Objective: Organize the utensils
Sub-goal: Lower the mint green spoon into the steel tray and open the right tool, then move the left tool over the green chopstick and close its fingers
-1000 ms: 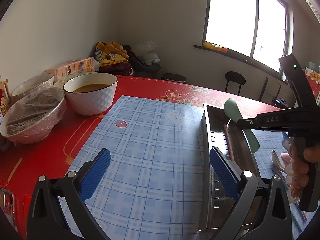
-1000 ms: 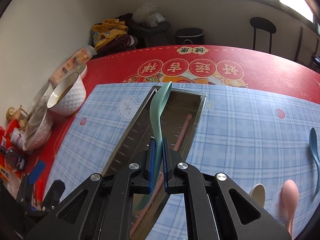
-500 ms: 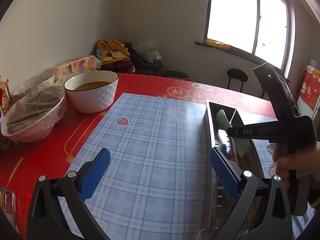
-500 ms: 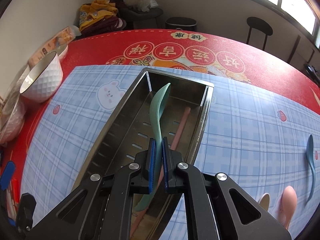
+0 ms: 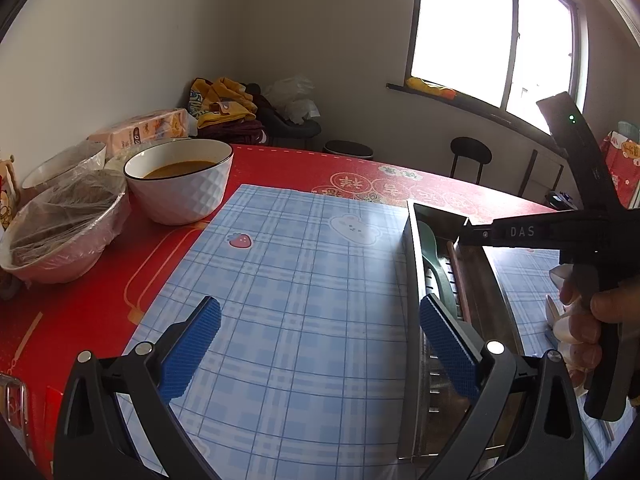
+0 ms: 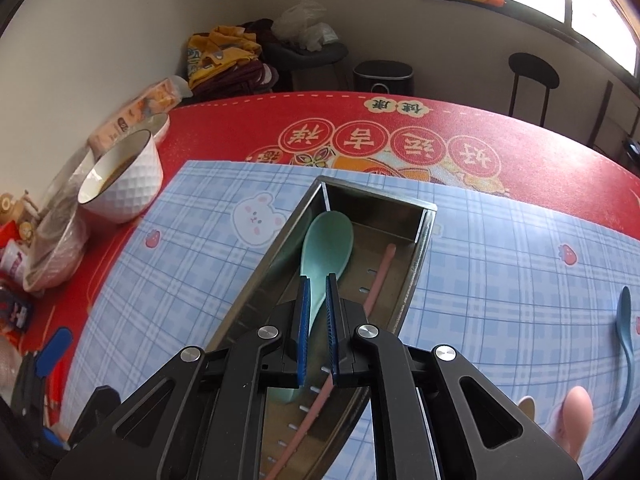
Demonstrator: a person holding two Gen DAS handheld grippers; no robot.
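Blue plaid mat [image 6: 500, 264] over red tablecloth [image 5: 80, 300]. Right gripper [image 6: 318, 284] clamps green spoon [image 6: 326, 244] handle, bowl end down inside steel tray [image 6: 424, 240], beside pink chopstick [image 6: 378, 276]. Left gripper [image 5: 320, 322] spread wide, empty, above mat. Soup bowl [image 5: 180, 180] farther back.

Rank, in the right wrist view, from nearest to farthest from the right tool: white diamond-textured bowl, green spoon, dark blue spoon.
1. green spoon: between the right tool pads, over the metal tray.
2. dark blue spoon: on the mat, far right.
3. white diamond-textured bowl: on the red cloth, far left.
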